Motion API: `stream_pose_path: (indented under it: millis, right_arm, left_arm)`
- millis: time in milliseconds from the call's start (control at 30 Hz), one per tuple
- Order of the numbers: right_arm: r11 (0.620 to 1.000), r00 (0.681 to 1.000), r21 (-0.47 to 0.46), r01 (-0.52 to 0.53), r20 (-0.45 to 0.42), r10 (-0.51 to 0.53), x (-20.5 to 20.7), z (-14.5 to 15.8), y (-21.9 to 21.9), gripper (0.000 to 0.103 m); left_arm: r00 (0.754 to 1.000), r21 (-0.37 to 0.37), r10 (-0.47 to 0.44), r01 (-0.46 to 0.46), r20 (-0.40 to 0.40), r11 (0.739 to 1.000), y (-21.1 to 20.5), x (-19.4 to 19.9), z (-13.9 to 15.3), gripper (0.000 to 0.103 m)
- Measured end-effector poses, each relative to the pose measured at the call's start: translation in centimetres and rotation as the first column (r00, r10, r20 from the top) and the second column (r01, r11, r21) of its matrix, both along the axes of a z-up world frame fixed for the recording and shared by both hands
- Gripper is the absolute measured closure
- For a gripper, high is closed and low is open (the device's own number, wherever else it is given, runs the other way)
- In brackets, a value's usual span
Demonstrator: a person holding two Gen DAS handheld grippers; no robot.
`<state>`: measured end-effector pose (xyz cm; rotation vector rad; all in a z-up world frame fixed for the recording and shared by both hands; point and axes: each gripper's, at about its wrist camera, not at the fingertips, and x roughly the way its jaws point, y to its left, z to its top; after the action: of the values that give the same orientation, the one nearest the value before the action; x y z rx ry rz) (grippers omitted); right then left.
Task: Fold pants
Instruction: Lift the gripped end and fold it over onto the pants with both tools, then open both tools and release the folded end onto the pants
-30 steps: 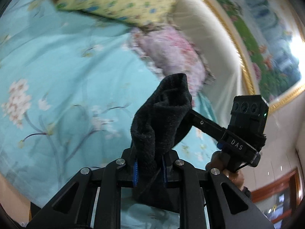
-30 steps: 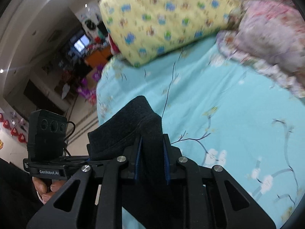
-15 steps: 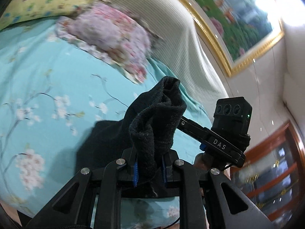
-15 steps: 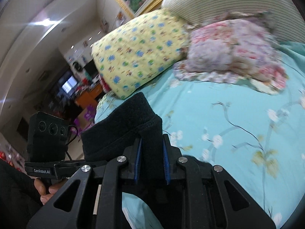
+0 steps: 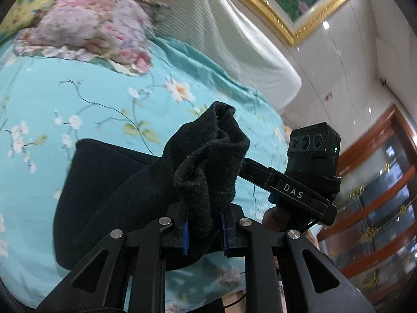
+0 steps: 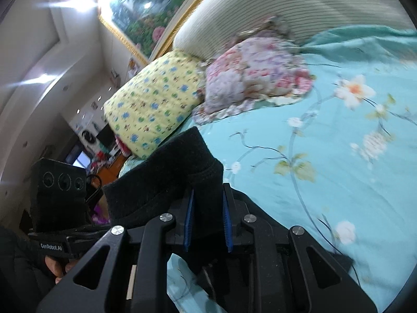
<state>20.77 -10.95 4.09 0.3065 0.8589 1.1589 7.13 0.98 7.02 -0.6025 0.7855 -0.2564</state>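
Black knit pants hang between both grippers above a turquoise floral bed sheet. My left gripper is shut on a bunched end of the cloth, which sticks up past the blue pads. In the right wrist view my right gripper is shut on a ribbed edge of the pants, the fabric stretching off to the left. The other gripper's camera block shows in each view: the right one held by a hand, the left one over a dark sleeve.
A pink floral pillow and a yellow patterned pillow lie at the bed's head against a striped headboard. A gold-framed painting hangs above. A wooden cabinet stands beyond the bed's right edge.
Both grippers have swept sideways and rolled while carrying the pants; the pillows and headboard have shifted into view. More of the black cloth now drapes over the sheet. The grips are unchanged.
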Motion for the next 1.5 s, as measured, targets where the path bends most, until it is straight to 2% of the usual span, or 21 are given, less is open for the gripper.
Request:
stream_pose_path:
  millis: [233,400,633,733,800,867,900,967,1000,1033,1200,1267,1333,1500]
  right_arm:
    - [0.997,0.996,0.009,0.075,-0.041,-0.074,0.3,-2.7,-4.2,0.082]
    - [0.995,0.992,-0.004,0.104,-0.077,-0.104,0.6,-4.7,-5.4,0.082]
    - [0.992,0.987,-0.016,0.127,-0.1,-0.128,0.8,-6.1,-6.1,0.081]
    - [0.989,0.983,-0.038,0.145,-0.108,-0.148,0.8,-6.3,-6.6,0.076]
    - [0.98,0.976,-0.086,0.18,-0.109,-0.189,0.9,-6.5,-7.2,0.076]
    - [0.97,0.967,-0.114,0.214,-0.114,-0.227,0.9,-6.6,-7.8,0.071]
    - [0.963,0.962,-0.127,0.238,-0.105,-0.252,0.8,-6.4,-8.3,0.064]
    - [0.946,0.95,-0.15,0.287,-0.08,-0.301,0.4,-5.9,-9.2,0.049]
    - [0.939,0.945,-0.161,0.305,-0.073,-0.319,0.2,-5.8,-9.5,0.04]
    - [0.928,0.937,-0.172,0.33,-0.063,-0.344,-0.1,-5.5,-10.0,0.038]
    - [0.903,0.908,-0.158,0.399,-0.068,-0.413,-1.0,-4.8,-11.9,0.034]
    - [0.901,0.903,-0.136,0.411,-0.075,-0.423,-1.6,-4.4,-12.5,0.028]
    - [0.899,0.9,-0.124,0.421,-0.067,-0.431,-2.1,-3.9,-12.6,0.021]
    - [0.898,0.904,-0.135,0.419,-0.026,-0.426,-3.5,-2.7,-11.7,0.018]
  left_arm:
    - [0.998,0.075,-0.063,0.065,-0.031,0.995,-4.1,1.6,-1.9,0.086]
    - [0.996,0.128,-0.068,0.075,-0.058,0.989,-5.2,2.7,-3.5,0.086]
    - [0.992,0.128,-0.11,0.117,-0.061,0.985,-5.7,3.5,-4.5,0.084]
    - [0.988,0.124,-0.143,0.149,-0.059,0.981,-6.1,3.7,-5.0,0.077]
    - [0.985,0.12,-0.162,0.168,-0.058,0.978,-6.4,3.9,-5.4,0.073]
    - [0.982,0.12,-0.177,0.183,-0.059,0.976,-6.6,3.8,-5.5,0.062]
    - [0.98,0.108,-0.194,0.199,-0.051,0.974,-6.7,3.7,-5.4,0.057]
    - [0.975,0.081,-0.219,0.221,-0.036,0.972,-6.7,3.6,-5.3,0.038]
    - [0.973,0.079,-0.227,0.229,-0.03,0.97,-6.8,3.5,-5.2,0.036]
    - [0.972,0.082,-0.232,0.234,-0.026,0.969,-6.8,3.5,-5.1,0.035]
    - [0.968,0.07,-0.25,0.251,-0.024,0.965,-6.6,3.0,-5.0,0.035]
    - [0.969,0.057,-0.245,0.246,-0.025,0.968,-6.1,2.8,-5.0,0.034]
    - [0.972,0.053,-0.233,0.234,-0.019,0.971,-5.6,2.5,-4.7,0.033]
    - [0.983,0.062,-0.183,0.182,-0.001,0.981,-3.8,1.7,-3.9,0.031]
